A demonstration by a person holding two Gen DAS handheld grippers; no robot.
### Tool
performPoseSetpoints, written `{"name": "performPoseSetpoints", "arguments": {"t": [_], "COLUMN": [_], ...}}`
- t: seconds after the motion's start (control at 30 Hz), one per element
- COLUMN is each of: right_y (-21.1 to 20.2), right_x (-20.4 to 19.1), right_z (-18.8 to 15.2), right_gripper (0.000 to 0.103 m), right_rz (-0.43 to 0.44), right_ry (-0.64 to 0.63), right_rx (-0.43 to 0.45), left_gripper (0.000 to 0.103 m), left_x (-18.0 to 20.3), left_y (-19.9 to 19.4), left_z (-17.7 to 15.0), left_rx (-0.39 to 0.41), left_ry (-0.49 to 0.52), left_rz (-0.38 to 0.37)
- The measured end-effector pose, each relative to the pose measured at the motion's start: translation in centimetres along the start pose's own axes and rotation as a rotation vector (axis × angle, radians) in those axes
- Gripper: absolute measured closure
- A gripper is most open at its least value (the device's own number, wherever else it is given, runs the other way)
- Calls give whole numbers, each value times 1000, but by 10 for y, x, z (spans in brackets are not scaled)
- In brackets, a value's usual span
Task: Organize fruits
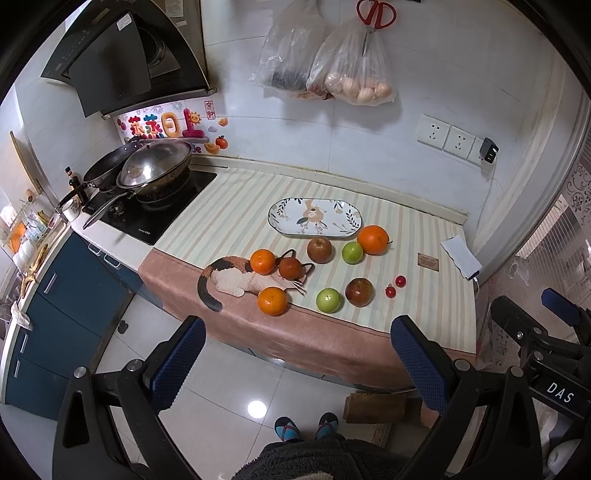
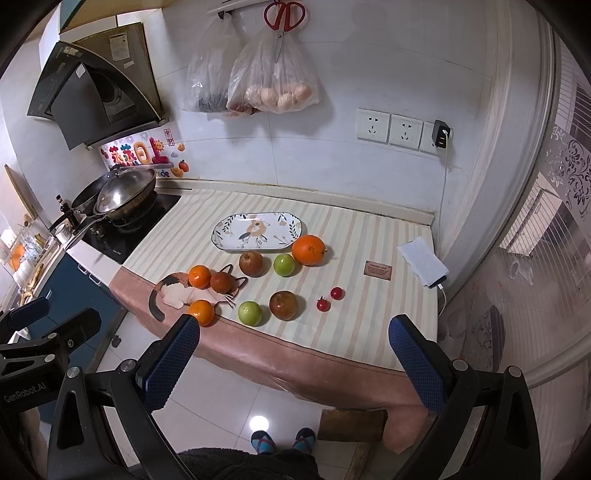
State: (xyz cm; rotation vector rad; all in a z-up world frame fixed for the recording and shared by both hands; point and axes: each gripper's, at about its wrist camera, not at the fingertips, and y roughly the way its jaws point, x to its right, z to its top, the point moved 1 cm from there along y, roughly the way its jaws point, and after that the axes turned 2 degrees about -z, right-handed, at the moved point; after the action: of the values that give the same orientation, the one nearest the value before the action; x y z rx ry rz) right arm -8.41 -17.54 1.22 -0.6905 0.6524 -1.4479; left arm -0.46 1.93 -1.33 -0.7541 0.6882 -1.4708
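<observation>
An empty oval floral plate (image 1: 314,216) (image 2: 258,232) lies on the striped cloth. In front of it lie a large orange (image 1: 373,240) (image 2: 308,250), two smaller oranges (image 1: 263,261) (image 1: 272,301), two green apples (image 1: 352,252) (image 1: 328,300), brownish-red apples (image 1: 320,250) (image 1: 359,292) (image 1: 290,267) and two cherry tomatoes (image 1: 400,281) (image 1: 390,292). My left gripper (image 1: 297,363) and right gripper (image 2: 293,360) are both open and empty, held back over the floor, short of the counter's front edge.
A cat-shaped mat (image 1: 236,277) lies under the left fruits. A stove with pans (image 1: 147,173) is at the left. A power bank (image 1: 461,256) charges at the right. Bags (image 1: 332,70) and scissors (image 1: 373,18) hang on the wall. A wooden block (image 1: 376,406) lies on the floor.
</observation>
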Motion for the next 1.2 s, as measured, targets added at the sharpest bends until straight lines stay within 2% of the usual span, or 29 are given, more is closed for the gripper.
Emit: {"name": "performPoseSetpoints", "arguments": {"t": [1.1, 1.2], "right_y": [-1, 2], "right_x": [-7, -14], "right_z": [1, 9], "right_gripper": [0, 0], "right_rz": [5, 12], "right_ry": [6, 27], "right_rx": [4, 5], "left_gripper": [0, 0], "left_x": [-5, -7], "left_y": [-2, -2], "left_z": [-1, -1], "left_rx": [0, 2], "left_ry": [1, -3], "left_rz": [0, 2]}}
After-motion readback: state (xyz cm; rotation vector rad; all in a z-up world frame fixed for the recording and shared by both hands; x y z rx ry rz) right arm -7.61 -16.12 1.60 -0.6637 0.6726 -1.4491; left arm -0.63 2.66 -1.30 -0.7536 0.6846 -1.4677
